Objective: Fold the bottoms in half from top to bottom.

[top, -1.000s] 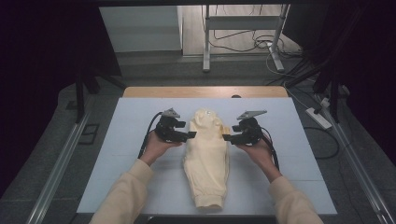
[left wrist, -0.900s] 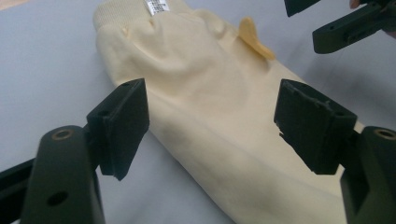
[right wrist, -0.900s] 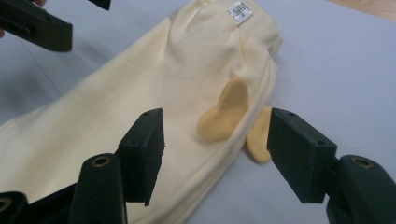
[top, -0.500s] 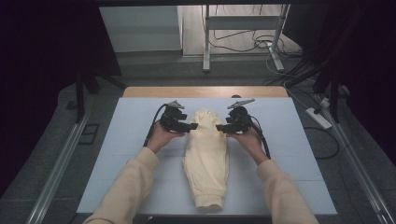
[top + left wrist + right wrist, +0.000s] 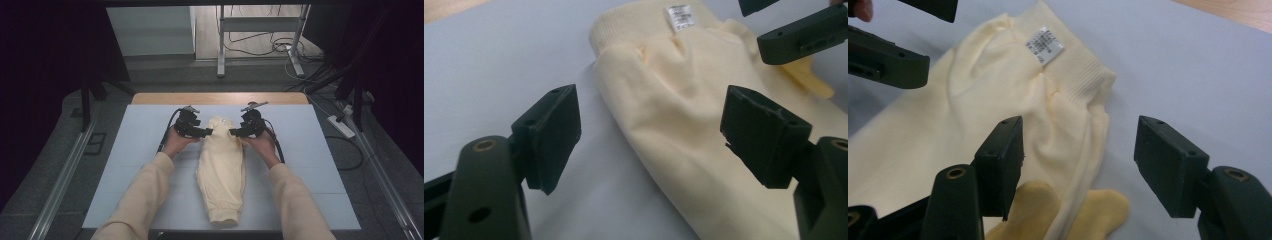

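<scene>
A pale yellow folded garment (image 5: 221,170) lies lengthwise on the light grey mat (image 5: 310,150), with its ribbed waistband and a white label (image 5: 1044,46) at the far end. My left gripper (image 5: 204,132) is open at the waistband's left side, low over the garment's edge (image 5: 674,110) and the mat. My right gripper (image 5: 234,132) is open on the other side, its jaws straddling the garment's edge (image 5: 1013,100) just above two darker yellow cord ends (image 5: 1058,210). Neither pair of jaws presses on the cloth. Each gripper view shows the other gripper's jaws at a top corner.
The mat covers a wooden table whose far edge (image 5: 220,98) shows bare. On the floor beyond it are a metal stand (image 5: 220,45), cables and a power strip (image 5: 340,126). Metal rails (image 5: 65,170) run along both sides of the table.
Both hands have moved away from the person along the garment to its far waistband end, and have drawn closer to each other. The garment has not shifted.
</scene>
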`<state>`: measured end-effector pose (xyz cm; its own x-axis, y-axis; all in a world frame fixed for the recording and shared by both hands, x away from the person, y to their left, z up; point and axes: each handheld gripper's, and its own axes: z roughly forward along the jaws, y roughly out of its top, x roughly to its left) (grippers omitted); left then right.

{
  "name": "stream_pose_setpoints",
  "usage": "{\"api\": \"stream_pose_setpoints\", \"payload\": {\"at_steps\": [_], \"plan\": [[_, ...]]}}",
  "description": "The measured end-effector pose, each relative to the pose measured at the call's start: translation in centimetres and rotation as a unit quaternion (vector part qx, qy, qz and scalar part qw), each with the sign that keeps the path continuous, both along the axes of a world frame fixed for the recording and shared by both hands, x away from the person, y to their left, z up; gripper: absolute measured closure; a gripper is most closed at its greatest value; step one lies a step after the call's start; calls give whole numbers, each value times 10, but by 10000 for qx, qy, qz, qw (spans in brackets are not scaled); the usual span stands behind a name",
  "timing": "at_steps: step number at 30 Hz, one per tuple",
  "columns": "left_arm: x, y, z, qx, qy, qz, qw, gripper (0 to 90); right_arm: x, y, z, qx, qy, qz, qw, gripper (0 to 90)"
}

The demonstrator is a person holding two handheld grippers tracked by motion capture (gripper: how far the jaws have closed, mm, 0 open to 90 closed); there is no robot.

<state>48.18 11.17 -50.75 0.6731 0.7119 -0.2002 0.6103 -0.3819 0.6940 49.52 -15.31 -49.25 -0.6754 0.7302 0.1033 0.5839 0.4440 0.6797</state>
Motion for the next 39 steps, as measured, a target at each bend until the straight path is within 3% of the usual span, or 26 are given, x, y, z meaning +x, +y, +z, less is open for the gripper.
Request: {"api": "stream_pose_setpoints", "payload": {"at_steps": [6, 15, 20, 23, 26, 32, 35, 39], "plan": [[6, -3, -13, 240, 150, 70, 9996, 252, 6, 3, -4, -103, 23, -15, 9999, 372], [8, -11, -23, 275, 382, -59, 9989, 318, 13, 1, -20, -300, 301, 32, 9991, 391], [8, -11, -24, 199, 420, -77, 9989, 351, 13, 1, -24, -247, 350, 83, 9990, 410], [8, -13, -25, 72, 475, -186, 9987, 451, 13, 2, -24, -285, 340, 153, 9989, 412], [6, -17, -25, 93, 474, -229, 9986, 521, 12, 5, -23, -327, 330, 266, 9986, 479], [5, -17, -24, 17, 588, -370, 9976, 729, 9, 6, -23, -177, 481, 457, 9976, 675], [1, -20, -22, 134, 455, -376, 9982, 769, 9, 4, -22, -172, 499, 505, 9973, 753], [-2, -19, -17, 138, 326, -407, 9985, 789, 6, 3, -19, -264, 367, 600, 9972, 782]]}}
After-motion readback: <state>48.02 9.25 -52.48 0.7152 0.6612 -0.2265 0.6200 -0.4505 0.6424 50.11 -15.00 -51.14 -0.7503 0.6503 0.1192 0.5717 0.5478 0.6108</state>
